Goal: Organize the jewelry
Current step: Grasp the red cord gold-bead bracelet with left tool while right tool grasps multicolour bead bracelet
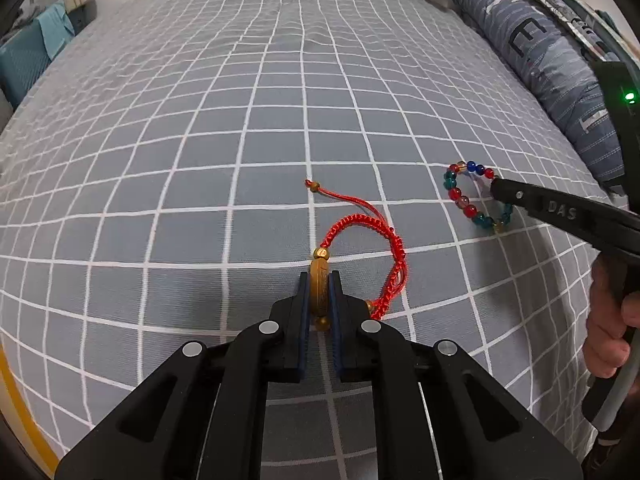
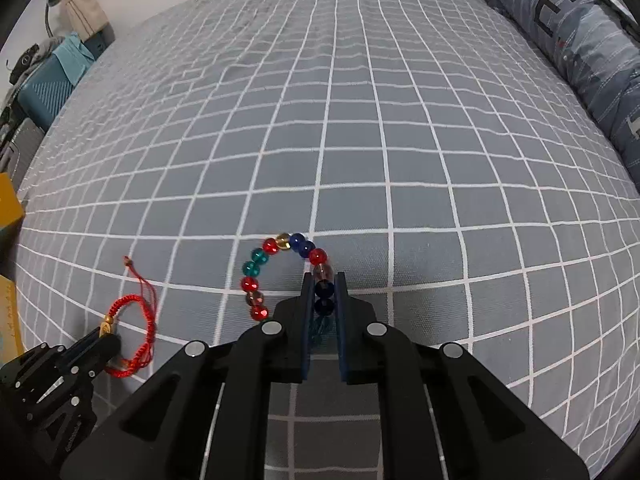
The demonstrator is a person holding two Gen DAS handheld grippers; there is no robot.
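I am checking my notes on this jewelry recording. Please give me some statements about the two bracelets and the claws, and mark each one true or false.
1. The left claw is shut on the gold charm of the red cord bracelet. True.
2. The right claw is open above the bead bracelet. False: it is shut on the bracelet's dark blue beads.
3. Both bracelets lie on a checked bedsheet. True.
4. The two bracelets are tangled together. False: they lie apart.
5. The bead bracelet has only red beads. False: also teal, blue and amber.
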